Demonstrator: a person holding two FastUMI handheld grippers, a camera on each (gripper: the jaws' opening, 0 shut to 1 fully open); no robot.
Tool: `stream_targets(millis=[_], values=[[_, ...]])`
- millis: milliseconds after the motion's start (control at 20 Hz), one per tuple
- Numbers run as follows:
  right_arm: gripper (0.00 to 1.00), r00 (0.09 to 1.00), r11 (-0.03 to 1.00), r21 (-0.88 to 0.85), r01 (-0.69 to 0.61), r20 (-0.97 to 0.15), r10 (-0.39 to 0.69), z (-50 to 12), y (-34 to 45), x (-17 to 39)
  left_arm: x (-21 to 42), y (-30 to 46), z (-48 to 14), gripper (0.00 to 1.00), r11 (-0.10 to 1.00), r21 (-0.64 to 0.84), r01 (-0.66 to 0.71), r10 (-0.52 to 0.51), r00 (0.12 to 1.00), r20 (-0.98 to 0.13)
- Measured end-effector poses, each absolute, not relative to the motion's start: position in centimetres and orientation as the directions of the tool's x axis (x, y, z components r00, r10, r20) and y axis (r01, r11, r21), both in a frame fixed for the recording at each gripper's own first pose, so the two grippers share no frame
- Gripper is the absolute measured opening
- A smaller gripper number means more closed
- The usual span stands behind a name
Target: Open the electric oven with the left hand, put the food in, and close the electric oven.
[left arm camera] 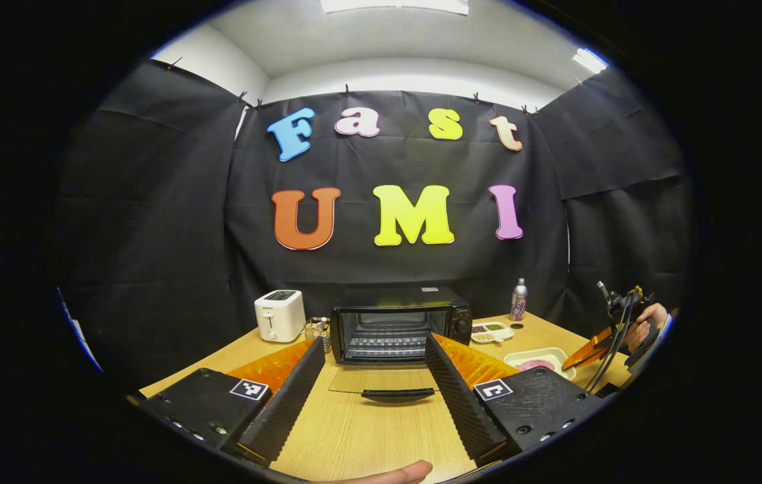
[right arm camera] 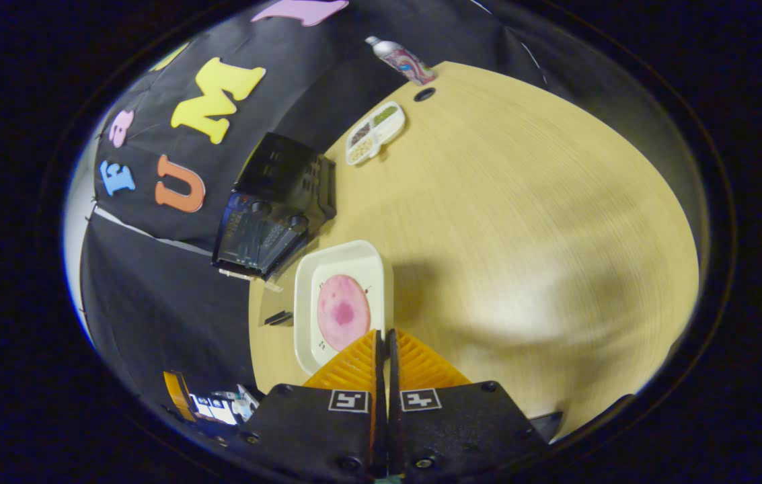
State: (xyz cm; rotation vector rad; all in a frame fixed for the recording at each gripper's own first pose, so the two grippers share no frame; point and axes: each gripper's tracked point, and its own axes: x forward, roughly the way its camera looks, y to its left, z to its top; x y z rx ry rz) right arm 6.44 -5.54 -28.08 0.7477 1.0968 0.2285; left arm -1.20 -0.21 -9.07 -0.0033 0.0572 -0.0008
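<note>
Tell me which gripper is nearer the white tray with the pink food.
Right. The right gripper, shut, hangs at the white tray's edge; the left gripper, open, faces the open oven, the tray off to its side.

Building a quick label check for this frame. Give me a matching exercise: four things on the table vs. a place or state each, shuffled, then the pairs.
Things:
1. oven door
2. white toaster
3. bottle
4. pink food

Places or states:
A. lies on a white tray
B. folded down flat, open
C. stands left of the oven
D. upright at the table's far right corner

Pairs: 1-B, 2-C, 3-D, 4-A
</note>
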Motion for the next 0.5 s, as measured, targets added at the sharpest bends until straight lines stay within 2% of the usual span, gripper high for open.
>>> stream_targets(millis=[100,150,250,300,400,500], values=[[0.04,0.460,0.737,0.660,0.142,-0.703,0.542,-25.7,-2.8,6.4,-1.6,0.7,-8.8,0.95,1.000,-0.012,-0.006,0.005,0.999,-0.050],[0.01,0.457,0.737,0.665,0.120,-0.696,0.554,-24.7,-1.5,6.4,-1.8,1.2,-8.9,0.95,1.000,-0.015,-0.007,0.006,0.999,-0.049],[0.04,0.446,0.742,0.665,0.083,-0.691,0.569,-23.4,1.3,6.7,-2.1,2.3,-8.9,0.95,1.000,-0.015,-0.014,0.014,0.999,-0.045],[0.01,0.442,0.745,0.663,0.070,-0.690,0.573,-22.9,2.6,6.9,-2.4,3.0,-8.8,0.95,1.000,-0.014,-0.021,0.020,0.999,-0.042],[0.04,0.430,0.746,0.664,0.051,-0.689,0.583,-22.9,5.7,8.1,-2.7,4.1,-8.9,0.95,0.999,-0.016,-0.030,0.030,0.999,-0.038],[0.01,0.416,0.744,0.667,0.037,-0.687,0.596,-22.9,8.9,9.1,-3.0,5.4,-9.0,0.95,0.999,-0.019,-0.045,0.044,0.998,-0.035]])
